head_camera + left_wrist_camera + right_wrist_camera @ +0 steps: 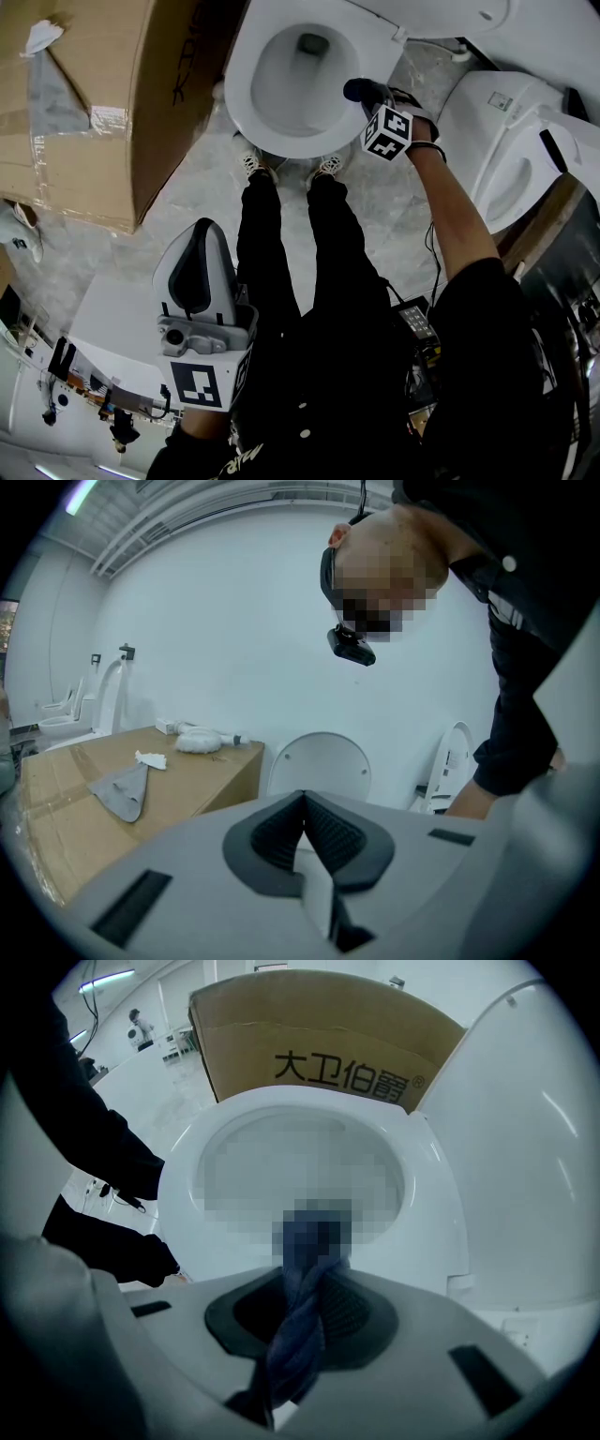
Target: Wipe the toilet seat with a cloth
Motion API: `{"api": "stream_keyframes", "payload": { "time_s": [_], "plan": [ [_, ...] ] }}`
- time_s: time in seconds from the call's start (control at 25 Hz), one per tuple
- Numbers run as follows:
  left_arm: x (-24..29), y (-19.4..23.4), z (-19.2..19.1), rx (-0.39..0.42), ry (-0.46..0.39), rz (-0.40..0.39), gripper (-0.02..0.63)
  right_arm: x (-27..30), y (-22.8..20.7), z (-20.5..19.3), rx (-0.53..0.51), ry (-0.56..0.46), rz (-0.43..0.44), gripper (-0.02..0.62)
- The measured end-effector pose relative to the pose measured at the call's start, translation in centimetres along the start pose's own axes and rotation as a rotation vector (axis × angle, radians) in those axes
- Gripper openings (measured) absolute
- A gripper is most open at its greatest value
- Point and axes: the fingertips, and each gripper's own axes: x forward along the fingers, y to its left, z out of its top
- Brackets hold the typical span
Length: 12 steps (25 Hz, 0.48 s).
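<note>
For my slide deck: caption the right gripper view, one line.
Right claw shut on a blue cloth, facing the white toilet seat.

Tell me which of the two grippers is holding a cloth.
The right gripper: its jaws are shut on a blue cloth at the toilet seat. The left gripper is shut with nothing between its jaws.

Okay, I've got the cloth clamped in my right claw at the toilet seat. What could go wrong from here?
1. The cloth is bunched into a narrow twist in the right claw, so the hard claw tips may scrape the toilet seat instead of wiping it.
2. The claw sits right beside the bowl opening; if the cloth slipped free, it could drop in.
</note>
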Motion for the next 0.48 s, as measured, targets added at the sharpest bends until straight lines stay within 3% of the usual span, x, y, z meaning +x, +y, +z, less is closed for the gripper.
{"api": "stream_keyframes", "payload": {
  "time_s": [0.48],
  "plan": [
    [-0.3, 0.1, 0.1, -0.001, -0.001, -0.004, 0.011, -0.3, 4.6, 1.2, 0.030, -0.014, 0.061, 0.083]
  ]
}}
